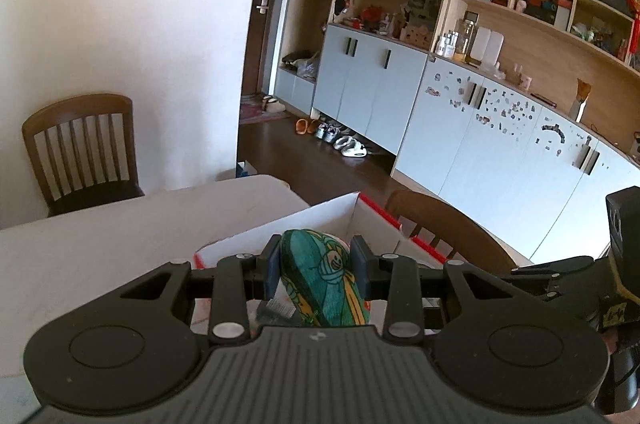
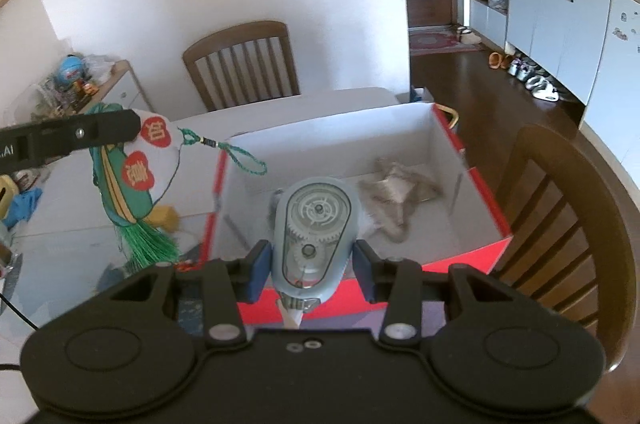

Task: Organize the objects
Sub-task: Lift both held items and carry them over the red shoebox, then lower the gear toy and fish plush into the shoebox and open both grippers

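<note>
My left gripper (image 1: 316, 264) is shut on a green and white embroidered sachet (image 1: 324, 284) with a green tassel and holds it in the air above the table, left of the box; it also shows in the right wrist view (image 2: 132, 179). My right gripper (image 2: 312, 264) is shut on a translucent blue correction tape dispenser (image 2: 314, 236) just above the near edge of a red box with white inside walls (image 2: 440, 143). A beige cloth (image 2: 396, 191) lies inside the box.
The white table (image 1: 120, 236) carries the box, with wooden chairs at its far side (image 2: 244, 63) and right side (image 2: 560, 207). Small items lie at the table's left edge (image 2: 20, 203). A cluttered side cabinet (image 2: 80, 83) stands left; wall cupboards (image 1: 500, 143) stand right.
</note>
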Tool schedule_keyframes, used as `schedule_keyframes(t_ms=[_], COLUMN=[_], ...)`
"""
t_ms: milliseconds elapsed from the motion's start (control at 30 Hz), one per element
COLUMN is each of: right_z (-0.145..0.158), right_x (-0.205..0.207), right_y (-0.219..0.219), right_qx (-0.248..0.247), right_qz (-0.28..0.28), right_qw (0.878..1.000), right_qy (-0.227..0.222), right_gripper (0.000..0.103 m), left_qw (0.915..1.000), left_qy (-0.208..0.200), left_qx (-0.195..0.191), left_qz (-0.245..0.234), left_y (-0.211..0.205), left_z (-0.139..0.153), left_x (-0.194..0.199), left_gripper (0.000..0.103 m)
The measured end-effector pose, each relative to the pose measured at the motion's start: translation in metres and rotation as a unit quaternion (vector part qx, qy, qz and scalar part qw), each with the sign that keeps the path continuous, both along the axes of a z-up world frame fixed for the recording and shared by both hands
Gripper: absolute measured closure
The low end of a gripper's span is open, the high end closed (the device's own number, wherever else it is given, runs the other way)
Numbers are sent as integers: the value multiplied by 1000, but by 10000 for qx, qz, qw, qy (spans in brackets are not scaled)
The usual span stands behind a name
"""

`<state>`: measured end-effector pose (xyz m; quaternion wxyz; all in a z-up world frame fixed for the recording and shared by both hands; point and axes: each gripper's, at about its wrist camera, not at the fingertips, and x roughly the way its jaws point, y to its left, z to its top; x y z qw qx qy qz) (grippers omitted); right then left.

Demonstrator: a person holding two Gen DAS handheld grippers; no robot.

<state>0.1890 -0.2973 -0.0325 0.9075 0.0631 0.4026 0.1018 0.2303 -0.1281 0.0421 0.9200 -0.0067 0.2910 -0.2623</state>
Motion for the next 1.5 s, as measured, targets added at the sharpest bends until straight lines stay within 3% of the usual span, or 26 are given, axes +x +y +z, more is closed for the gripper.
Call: schedule_keyframes(t_ms=[300,667,833,1000,1500], right_z=[-11,-46,-65,-79,-90], right_x=[28,70,85,95,100], right_y=[-31,-36,-30,-22,-24], right_qx=[-90,-309,-490,-636,-287], right_qz=[-45,92,301,525,727], right_qw=[9999,9991,9974,9953,9934], right_qy=[29,287,434,502,834], right_gripper=[60,60,60,69,69], left_qw=[9998,9990,9977,9946,9804], left_qy=[65,315,511,743,1428], left_qx=[169,315,439,724,1351], left_qz=[-71,-28,21,58,168], left_y=[-53,-85,-93,-100,-93], left_z=[-11,-45,-66,-91,-143], left_x=[41,90,110,124,149], left_gripper=[68,68,68,68,66])
